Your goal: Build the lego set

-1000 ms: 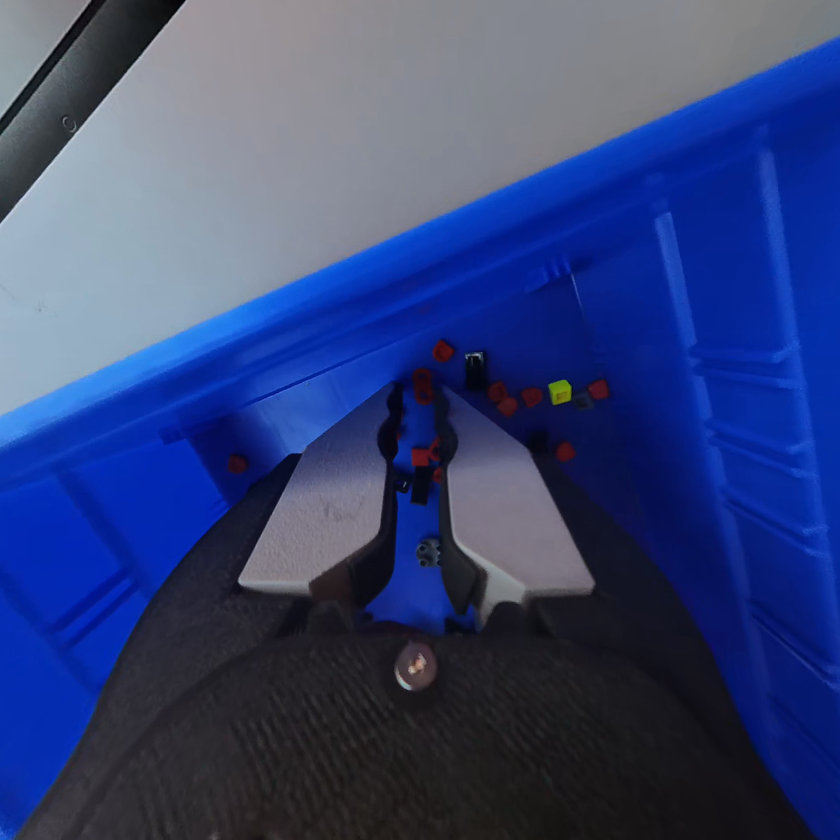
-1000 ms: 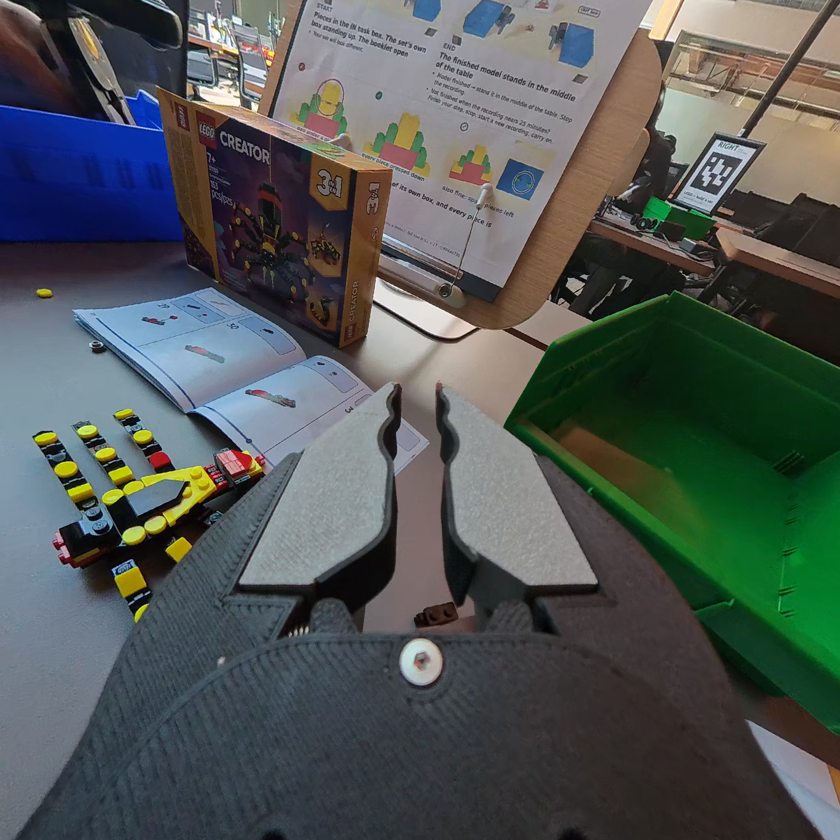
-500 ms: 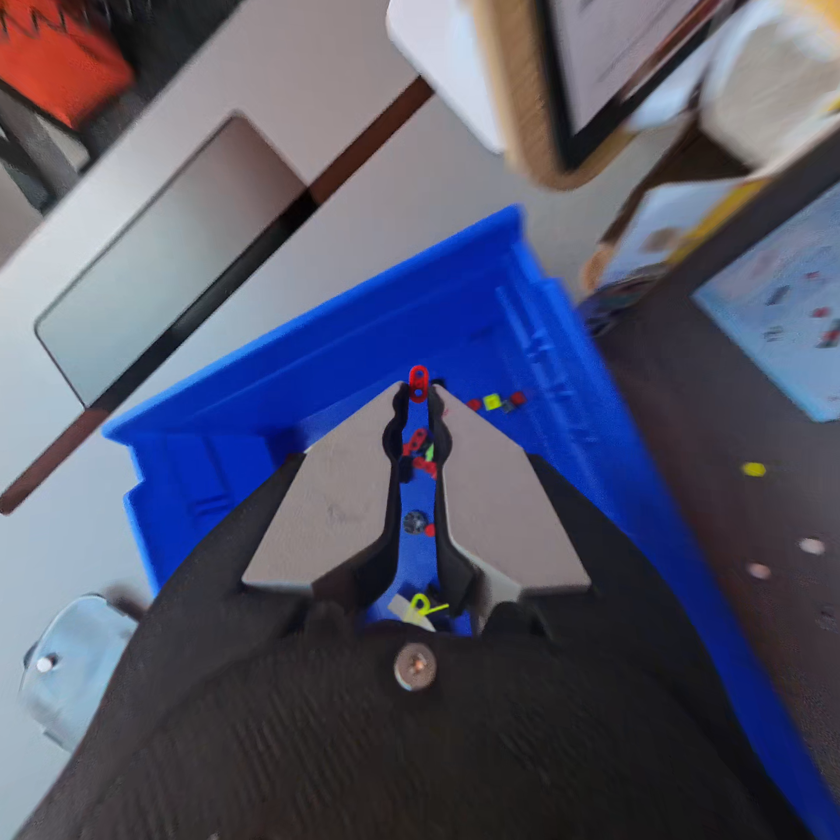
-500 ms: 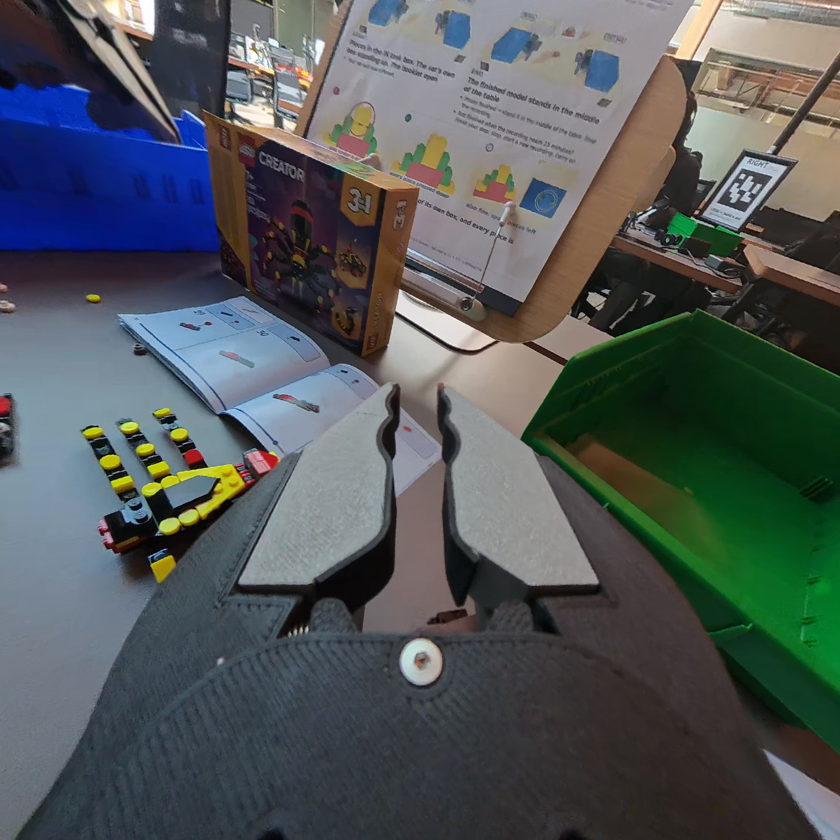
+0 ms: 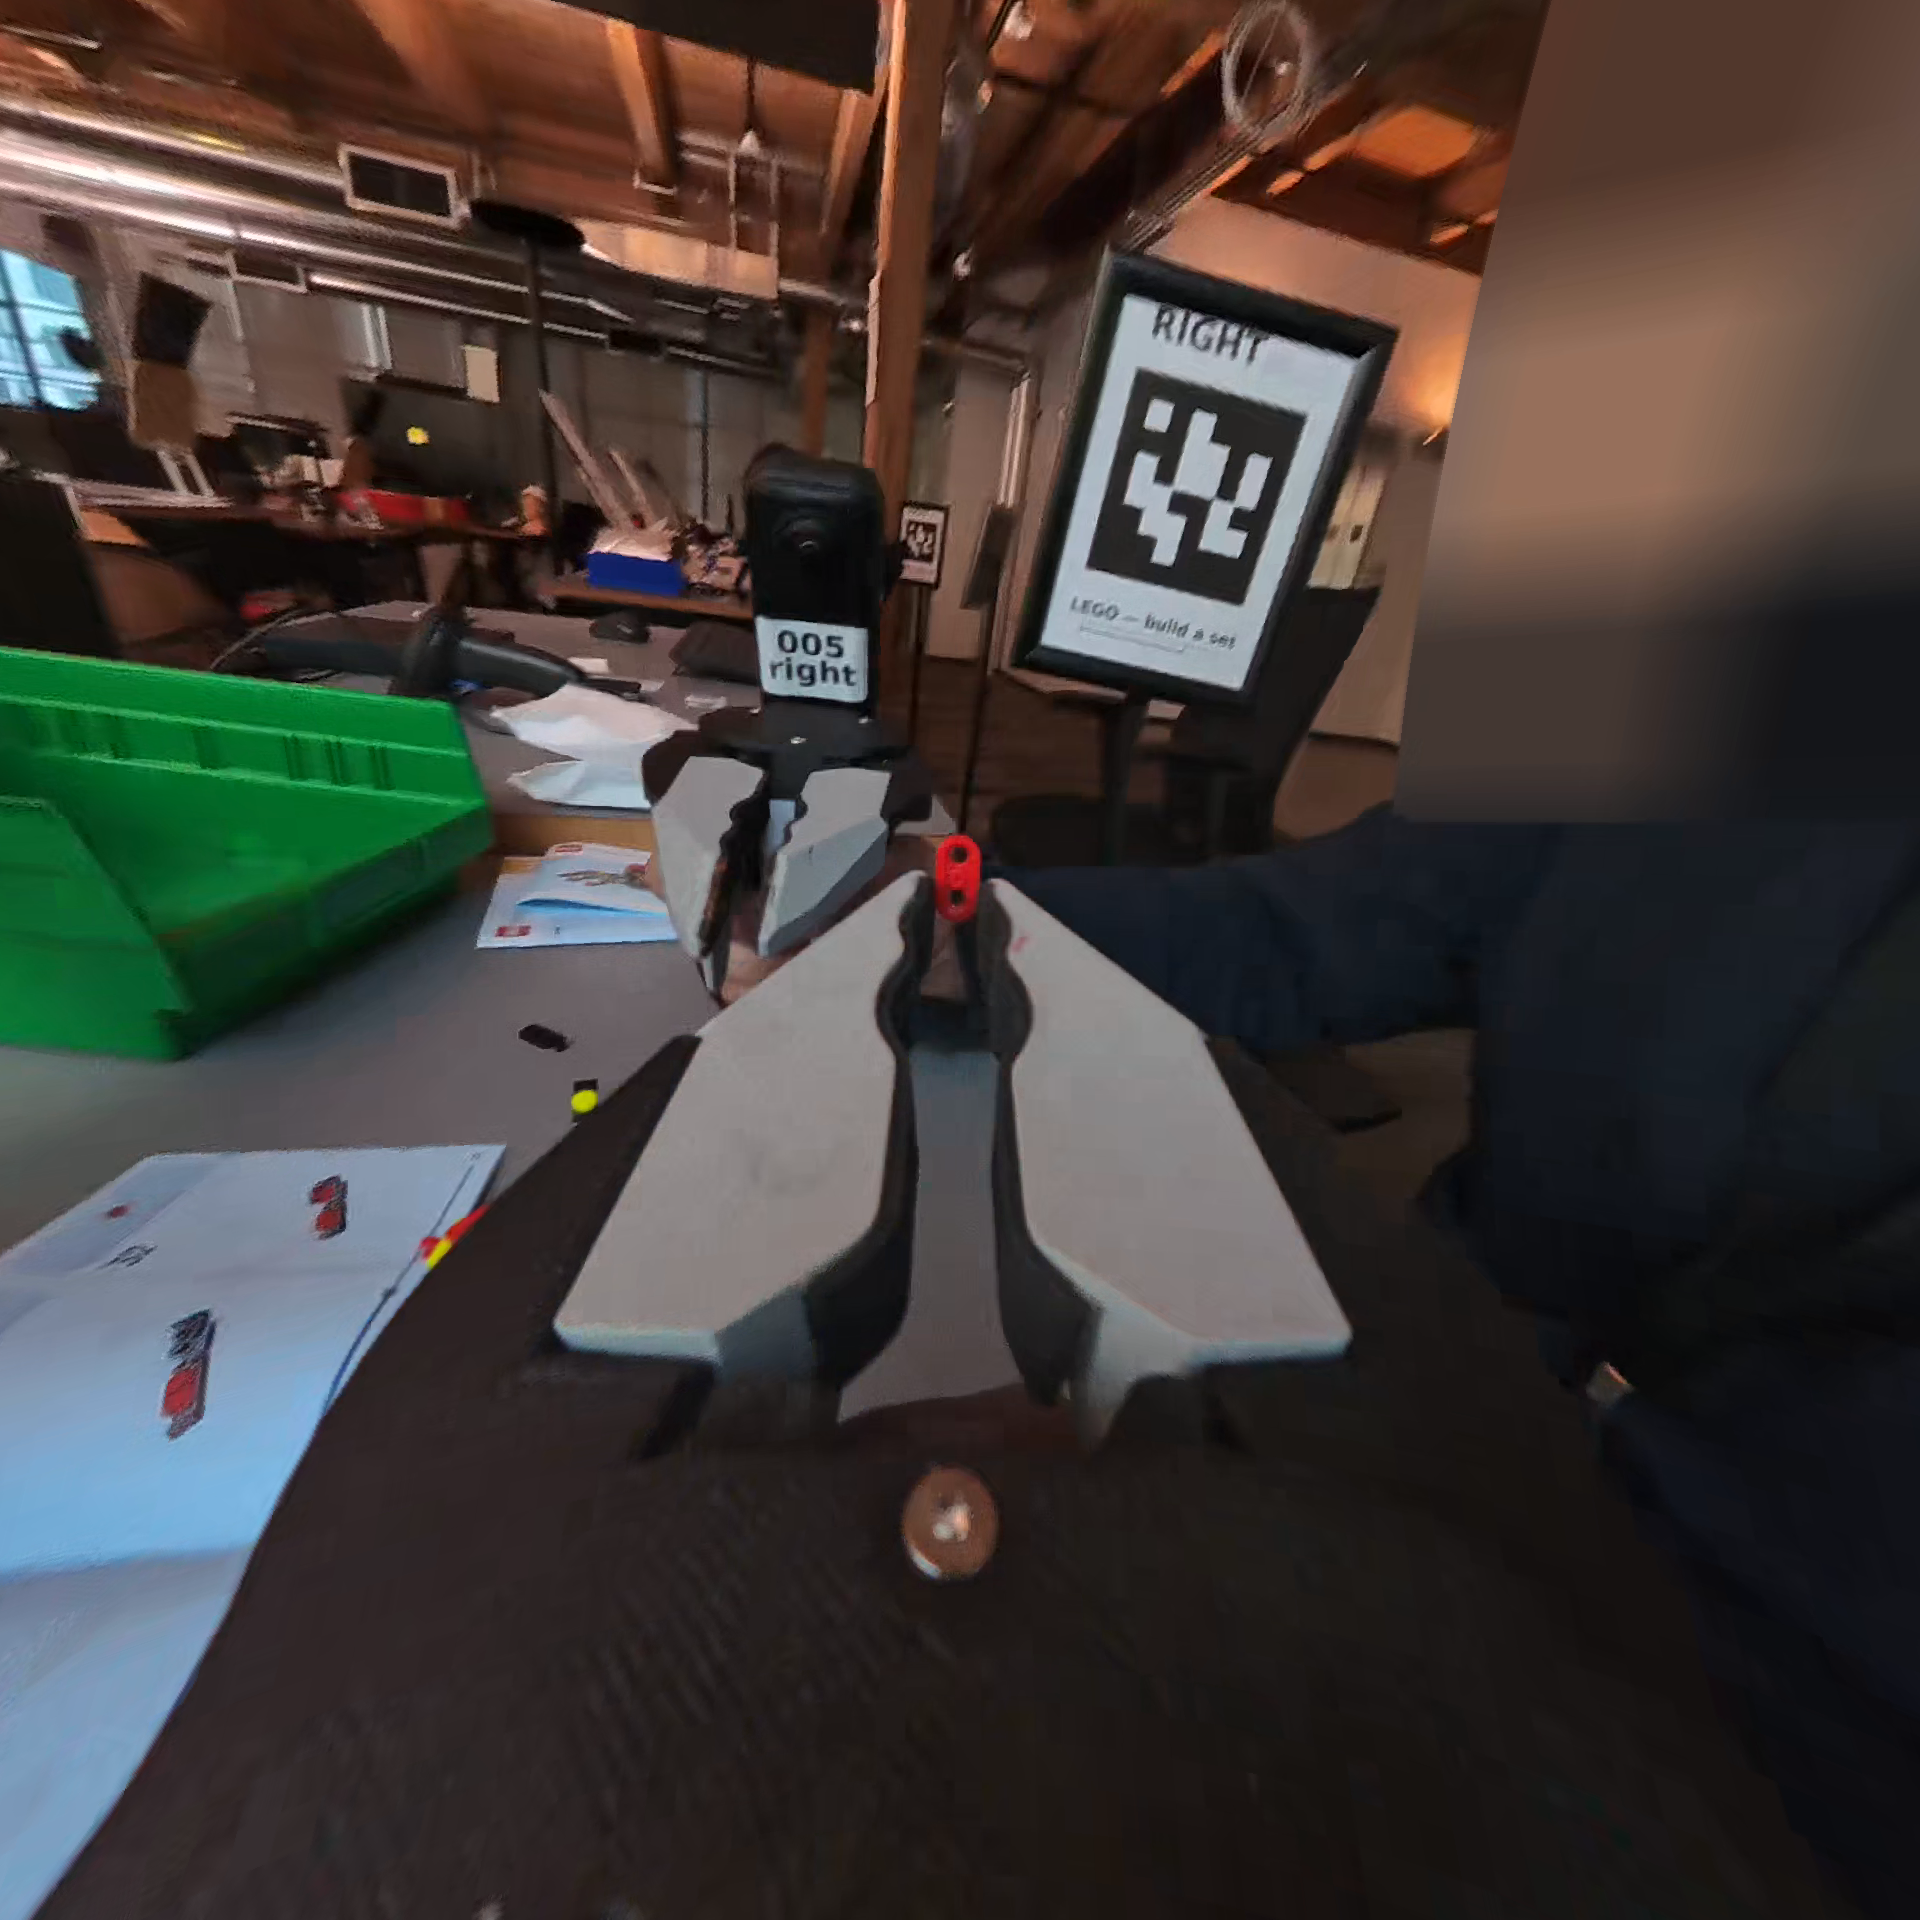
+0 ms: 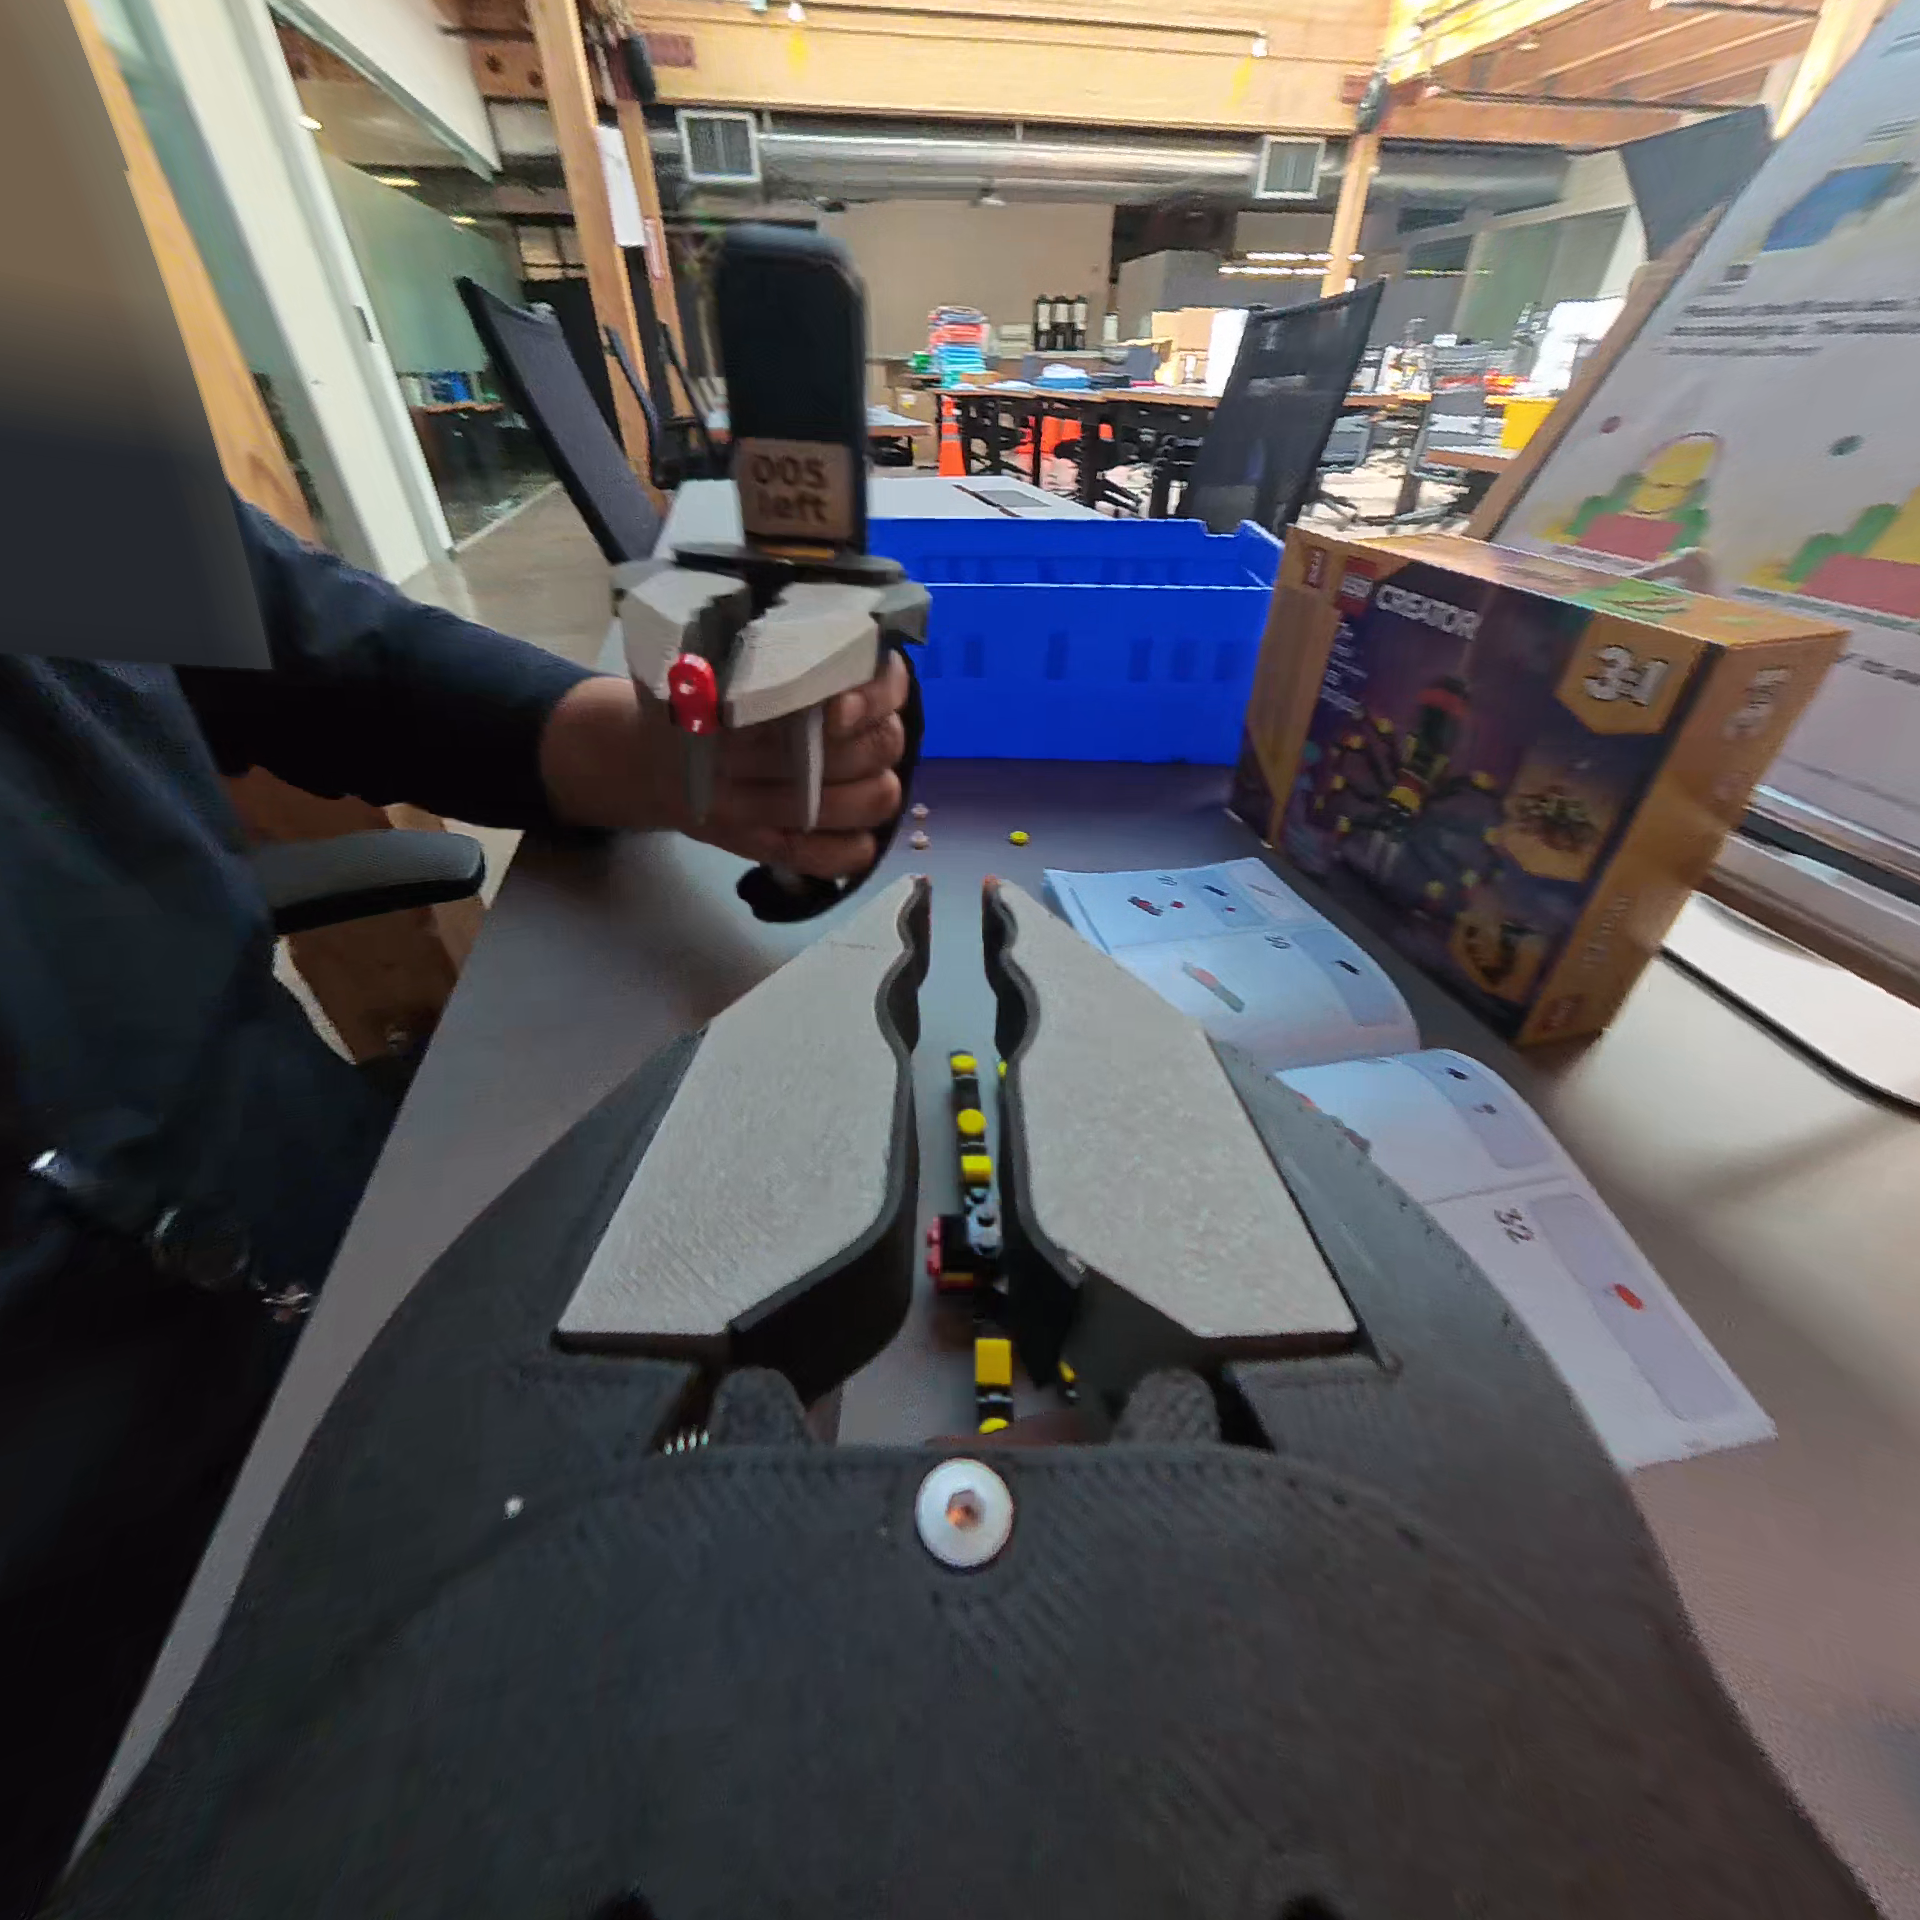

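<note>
In the left wrist view, the left claw [image 5: 957, 902] is pinching a small red two-hole connector piece [image 5: 956, 879] at its very tips, the piece standing upright above the fingertips, held up off the grey bench [image 5: 343, 1081]. Beyond it the right claw [image 5: 744, 902] faces back toward the camera. A green bin [image 5: 208, 831] sits on the bench to the left, an open instruction booklet [image 5: 156, 1351] lies at lower left, and a small black piece [image 5: 543, 1036] and a yellow stud [image 5: 585, 1097] lie loose between them. A framed marker sign [image 5: 1195, 488] stands behind, and a dark sleeve [image 5: 1299, 935] crosses the right side. In the right wrist view, the right claw [image 6: 956, 896] is slightly spread with nothing between its tips, hovering over the black-and-yellow partly built model [image 6: 971, 1226], which lies on the bench beneath the gap. A person's hand [image 6: 810, 769] grips the left claw [image 6: 698, 717] ahead, the red piece [image 6: 692, 690] clamped in its tips. The blue bin [image 6: 1081, 644] stands behind it, the set's box [image 6: 1507, 769] upright to the right, the booklet [image 6: 1351, 1060] open beside the box.
</note>
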### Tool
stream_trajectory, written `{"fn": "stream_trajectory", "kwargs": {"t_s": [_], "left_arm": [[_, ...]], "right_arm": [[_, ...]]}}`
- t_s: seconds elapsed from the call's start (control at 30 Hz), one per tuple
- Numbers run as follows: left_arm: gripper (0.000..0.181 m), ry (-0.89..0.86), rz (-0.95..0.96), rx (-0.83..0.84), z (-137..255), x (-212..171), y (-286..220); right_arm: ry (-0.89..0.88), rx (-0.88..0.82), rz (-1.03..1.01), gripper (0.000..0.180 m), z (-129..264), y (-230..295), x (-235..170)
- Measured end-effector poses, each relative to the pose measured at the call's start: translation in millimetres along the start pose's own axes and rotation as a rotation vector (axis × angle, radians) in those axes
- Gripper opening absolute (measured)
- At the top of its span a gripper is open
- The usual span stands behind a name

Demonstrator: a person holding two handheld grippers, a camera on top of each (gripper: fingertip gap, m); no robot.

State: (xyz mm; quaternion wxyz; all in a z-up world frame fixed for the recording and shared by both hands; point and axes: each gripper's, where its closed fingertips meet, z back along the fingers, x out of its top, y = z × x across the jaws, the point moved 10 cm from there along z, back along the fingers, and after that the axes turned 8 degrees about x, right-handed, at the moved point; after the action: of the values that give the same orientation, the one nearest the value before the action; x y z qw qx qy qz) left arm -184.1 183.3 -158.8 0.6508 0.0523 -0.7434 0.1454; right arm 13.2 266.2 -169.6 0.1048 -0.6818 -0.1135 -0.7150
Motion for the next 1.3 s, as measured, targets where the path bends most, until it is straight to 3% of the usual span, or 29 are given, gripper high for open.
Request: {"fn": "stream_trajectory", "kwargs": {"t_s": [0.17, 0.37, 0.63, 0.9, 1.3], "left_arm": [[0.006, -0.193, -0.132, 0.016, -0.9, -4.2, 4.8], [0.006, -0.126, -0.233, 0.051, -4.5, -11.2, 2.1], [0.006, -0.090, -0.307, 0.150, -4.0, -10.9, 4.2], [0.006, -0.004, -0.251, 0.156, -8.5, -15.8, 3.9], [0.006, -0.030, -0.182, 0.141, -9.1, -14.0, 1.1]], "right_arm": [[-0.061, 0.142, -0.068, 0.008, -11.1, 7.8, 2.3], [-0.161, 0.228, -0.132, 0.010, -13.4, 10.6, 8.4], [-0.163, 0.179, -0.096, 0.003, -17.8, 14.2, 10.9], [-0.099, 0.079, 0.050, 0.003, -18.6, 22.0, 13.2], [-0.093, 0.086, 0.077, 0.004, -18.9, 24.9, 13.5]]}}
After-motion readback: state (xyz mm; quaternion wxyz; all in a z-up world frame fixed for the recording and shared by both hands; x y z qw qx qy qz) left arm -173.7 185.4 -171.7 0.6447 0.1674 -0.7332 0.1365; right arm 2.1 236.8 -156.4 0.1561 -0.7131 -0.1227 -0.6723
